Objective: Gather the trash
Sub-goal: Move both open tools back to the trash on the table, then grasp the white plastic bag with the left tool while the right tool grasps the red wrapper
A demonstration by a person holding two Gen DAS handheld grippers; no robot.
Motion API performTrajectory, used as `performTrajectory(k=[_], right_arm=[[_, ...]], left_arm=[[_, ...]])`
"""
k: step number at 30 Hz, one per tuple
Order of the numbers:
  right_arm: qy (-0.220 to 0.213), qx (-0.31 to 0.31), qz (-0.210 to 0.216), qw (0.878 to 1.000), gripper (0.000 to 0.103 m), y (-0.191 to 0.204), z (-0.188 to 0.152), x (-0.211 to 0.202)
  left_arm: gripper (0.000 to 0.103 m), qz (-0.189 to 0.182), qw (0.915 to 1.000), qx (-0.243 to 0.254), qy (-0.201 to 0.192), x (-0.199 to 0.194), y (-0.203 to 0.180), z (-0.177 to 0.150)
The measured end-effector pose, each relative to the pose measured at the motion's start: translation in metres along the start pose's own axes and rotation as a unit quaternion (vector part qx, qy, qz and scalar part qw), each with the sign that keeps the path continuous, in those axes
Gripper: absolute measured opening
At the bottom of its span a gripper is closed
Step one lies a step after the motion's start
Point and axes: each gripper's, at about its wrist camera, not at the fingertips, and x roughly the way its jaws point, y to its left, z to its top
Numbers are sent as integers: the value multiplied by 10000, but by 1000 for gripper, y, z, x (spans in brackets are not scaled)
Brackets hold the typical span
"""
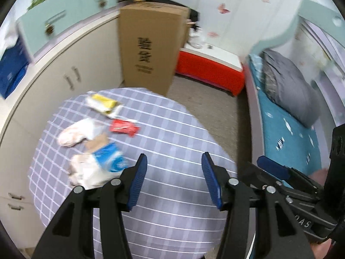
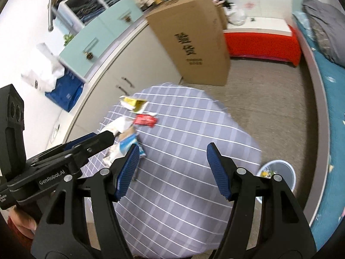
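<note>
My left tongs (image 1: 174,181) are open with nothing in them, and my right tongs (image 2: 171,170) are open and empty too. Both hang over the round table (image 1: 172,146) with its checked purple cloth.

The biggest box is the tall brown box (image 1: 148,49) standing on the floor behind the table. I cannot see into it. By the wall sits a blue box (image 2: 64,92) with something white sticking out of its top. Down on the floor, right of the table and near the bed (image 2: 332,82), is the little bin (image 2: 280,172). It has some bits in it, one yellow, but my right tongs hide part of it.

The trash lies on the far left part of the table, all close together: a white and blue bag (image 1: 101,166), a crumpled white wrapper (image 1: 75,133), a yellow pack (image 1: 103,103) and a small red pack (image 1: 124,127). They are blurry, so I cannot read them. In the right view my left tongs cover part of the pile.
</note>
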Motion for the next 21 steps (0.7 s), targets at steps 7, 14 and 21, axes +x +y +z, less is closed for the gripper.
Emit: performTrajectory(k=[7, 14, 21], right_arm=[[278, -129, 27, 9995, 65, 49, 14, 72], [591, -138, -89, 9981, 65, 74, 19, 138], [866, -243, -311, 9955, 65, 84, 24, 189]], left_arm=[[56, -9, 9978, -628, 226, 25, 101, 17], [60, 60, 9925, -1127, 470, 61, 181, 25], [64, 303, 9886, -1300, 691, 99, 231, 24]])
